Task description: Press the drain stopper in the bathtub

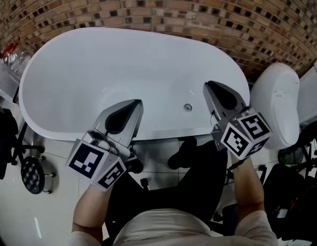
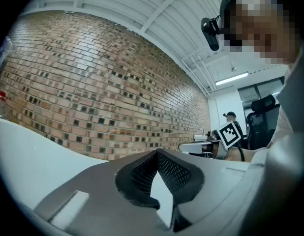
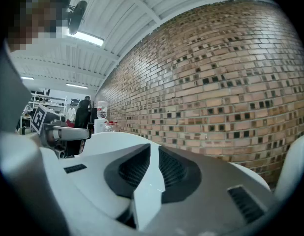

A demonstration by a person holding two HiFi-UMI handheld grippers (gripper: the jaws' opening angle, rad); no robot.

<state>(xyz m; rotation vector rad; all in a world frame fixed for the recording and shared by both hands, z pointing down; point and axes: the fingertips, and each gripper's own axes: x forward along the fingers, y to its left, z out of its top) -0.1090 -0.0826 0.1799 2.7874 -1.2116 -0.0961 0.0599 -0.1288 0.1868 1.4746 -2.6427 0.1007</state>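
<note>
A white oval bathtub [image 1: 61, 60] lies below me against a brick wall. A small round chrome drain stopper [image 1: 187, 107] sits low on its near inner side. My left gripper [image 1: 137, 103] hovers over the near rim, left of the stopper, its jaws shut together on nothing. My right gripper [image 1: 208, 85] hangs just right of and above the stopper, also shut and empty. In the left gripper view the left gripper [image 2: 157, 153] has its jaws meeting at a point against the brick wall. In the right gripper view the right gripper [image 3: 154, 147] does the same. The stopper is hidden in both gripper views.
A white toilet [image 1: 275, 101] stands right of the tub. The person's dark shoes [image 1: 186, 151] rest on the pale floor by the near rim. A black round stand [image 1: 32, 174] and wrapped items [image 1: 10, 60] are at the left. The brick wall [image 1: 199, 9] backs the tub.
</note>
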